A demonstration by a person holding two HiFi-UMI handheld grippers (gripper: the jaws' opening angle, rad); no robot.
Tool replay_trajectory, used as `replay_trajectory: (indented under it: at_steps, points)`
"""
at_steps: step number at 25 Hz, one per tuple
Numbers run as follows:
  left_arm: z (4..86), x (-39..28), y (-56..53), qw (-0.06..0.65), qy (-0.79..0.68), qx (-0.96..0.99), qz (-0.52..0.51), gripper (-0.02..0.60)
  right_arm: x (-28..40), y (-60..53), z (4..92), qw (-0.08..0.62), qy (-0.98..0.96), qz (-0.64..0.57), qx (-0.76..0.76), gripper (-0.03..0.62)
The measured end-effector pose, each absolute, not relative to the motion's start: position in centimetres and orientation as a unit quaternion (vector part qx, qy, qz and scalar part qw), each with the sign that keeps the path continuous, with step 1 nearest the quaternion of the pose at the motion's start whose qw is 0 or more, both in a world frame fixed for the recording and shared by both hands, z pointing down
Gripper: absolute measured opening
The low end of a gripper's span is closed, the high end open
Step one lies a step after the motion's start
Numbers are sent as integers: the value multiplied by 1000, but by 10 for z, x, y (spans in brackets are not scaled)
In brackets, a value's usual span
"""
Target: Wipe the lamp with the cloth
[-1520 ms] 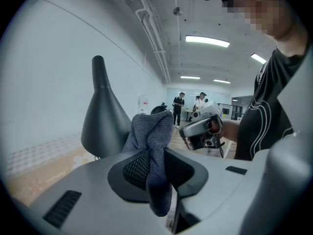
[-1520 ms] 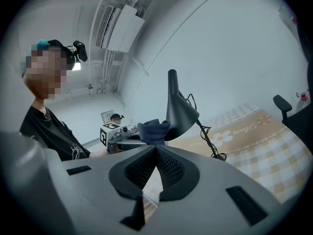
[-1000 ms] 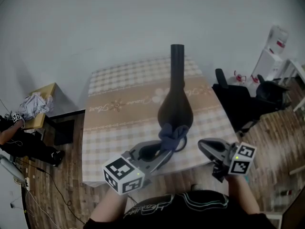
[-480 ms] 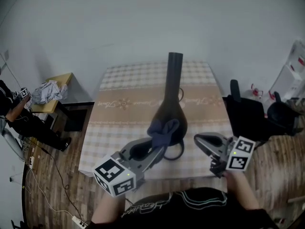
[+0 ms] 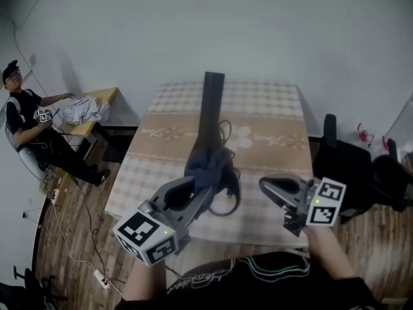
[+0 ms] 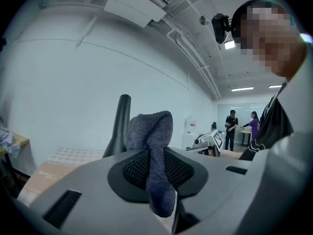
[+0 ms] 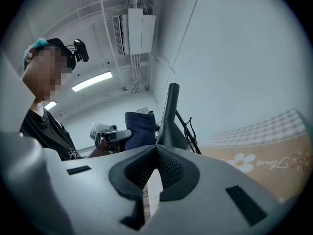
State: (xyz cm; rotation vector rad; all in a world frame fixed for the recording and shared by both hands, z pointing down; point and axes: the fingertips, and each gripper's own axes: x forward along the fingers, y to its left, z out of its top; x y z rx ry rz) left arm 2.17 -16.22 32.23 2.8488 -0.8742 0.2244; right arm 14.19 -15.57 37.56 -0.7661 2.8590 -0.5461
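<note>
A black lamp (image 5: 212,102) with a tall neck and a round body stands on the checked table (image 5: 271,118). A dark blue cloth (image 5: 208,166) lies against the front of its body and hides most of it. My left gripper (image 5: 195,194) is shut on that cloth, pressing it to the lamp. In the left gripper view the cloth (image 6: 150,143) bulges up between the jaws of my left gripper (image 6: 151,153), with the lamp neck (image 6: 121,121) just behind. My right gripper (image 5: 271,187) hovers to the right of the lamp, shut and holding nothing. The right gripper view shows the lamp (image 7: 168,114) and cloth (image 7: 139,129) ahead.
The lamp's black cable (image 5: 227,196) loops on the table beside its base. A low side table (image 5: 97,105) with crumpled fabric stands at the left, where a person (image 5: 26,118) sits. A black chair (image 5: 348,166) stands to the right of the table.
My left gripper has carried the cloth from the bottom of the lamp's body up towards the neck. The head view has swung, and the right gripper has stayed beside the lamp.
</note>
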Motion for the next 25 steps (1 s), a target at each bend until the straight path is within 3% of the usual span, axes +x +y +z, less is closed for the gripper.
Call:
replay_trajectory:
  at_steps: [15,25]
  points:
    - [236,59,-194,-45,-413,904,96,66,171,-158,345,61,977,-147,-144,11]
    - [183,76,-228,-197,-481,838,167,66,197,-160,333,70,979,-126,-145,11]
